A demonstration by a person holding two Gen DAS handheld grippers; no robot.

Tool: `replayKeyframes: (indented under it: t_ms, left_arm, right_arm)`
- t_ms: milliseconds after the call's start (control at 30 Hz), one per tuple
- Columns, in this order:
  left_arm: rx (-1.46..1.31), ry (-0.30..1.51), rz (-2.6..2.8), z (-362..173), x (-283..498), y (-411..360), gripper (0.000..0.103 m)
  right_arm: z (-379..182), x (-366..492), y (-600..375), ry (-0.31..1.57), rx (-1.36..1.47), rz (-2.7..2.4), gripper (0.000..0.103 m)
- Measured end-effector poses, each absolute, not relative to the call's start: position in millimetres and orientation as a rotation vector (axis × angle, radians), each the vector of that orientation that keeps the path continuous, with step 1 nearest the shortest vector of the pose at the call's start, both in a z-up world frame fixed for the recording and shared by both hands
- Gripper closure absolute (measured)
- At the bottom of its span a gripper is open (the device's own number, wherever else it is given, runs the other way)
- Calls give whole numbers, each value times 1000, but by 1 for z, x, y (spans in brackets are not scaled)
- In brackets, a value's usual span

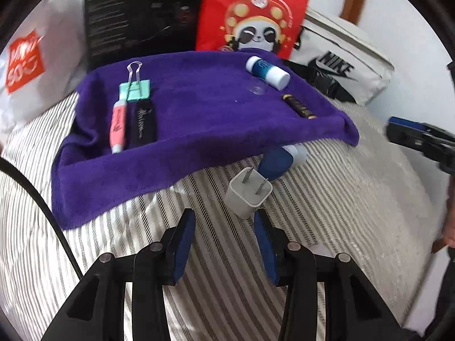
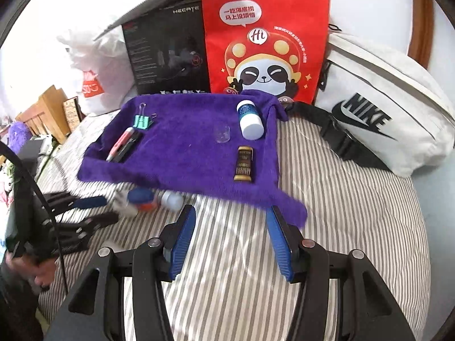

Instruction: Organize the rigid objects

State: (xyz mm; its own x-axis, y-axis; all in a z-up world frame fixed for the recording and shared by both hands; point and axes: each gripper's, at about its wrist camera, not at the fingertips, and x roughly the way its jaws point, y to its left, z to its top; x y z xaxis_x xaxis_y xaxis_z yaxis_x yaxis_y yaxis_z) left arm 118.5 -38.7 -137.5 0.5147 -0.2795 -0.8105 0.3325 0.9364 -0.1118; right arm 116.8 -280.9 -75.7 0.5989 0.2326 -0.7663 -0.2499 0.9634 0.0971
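A purple cloth (image 1: 199, 119) (image 2: 184, 153) lies on the striped bed. On it are a mint binder clip (image 1: 135, 91) (image 2: 142, 120), a pink pen (image 1: 118, 125) (image 2: 121, 142), a black case (image 1: 142, 125), a blue-and-white bottle (image 1: 267, 71) (image 2: 249, 119), a small clear cup (image 1: 257, 86) (image 2: 222, 135) and a dark tube (image 1: 300, 105) (image 2: 244, 163). A white plug adapter (image 1: 247, 196) and a blue bottle (image 1: 280, 162) (image 2: 142, 196) lie on the bed in front of the cloth. My left gripper (image 1: 224, 218) is open, just short of the adapter. My right gripper (image 2: 230, 216) is open and empty at the cloth's near edge.
A black box (image 2: 167, 56), a red panda bag (image 2: 264, 45), a white Nike bag (image 2: 378, 108) and a white plastic bag (image 2: 96, 71) stand along the back. The striped bedding (image 2: 341, 213) spreads around the cloth. The other gripper shows at the right edge of the left wrist view (image 1: 421, 139).
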Motion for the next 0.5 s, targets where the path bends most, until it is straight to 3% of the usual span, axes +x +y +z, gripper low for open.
replayKeyframes:
  t_ms: [300,367,500]
  left_arm:
    - [169,930,-468,-141,129,-57,62]
    - [170,922,-455,-141,132,-61,73]
    - [170,905,-453,-143,129,-61,73]
  right_arm:
    - [-83,81,-288,894,-27,275,51]
    - [-84,78,-286,889,-28,291,51]
    - [-92,76,-281,900,-29,306,51]
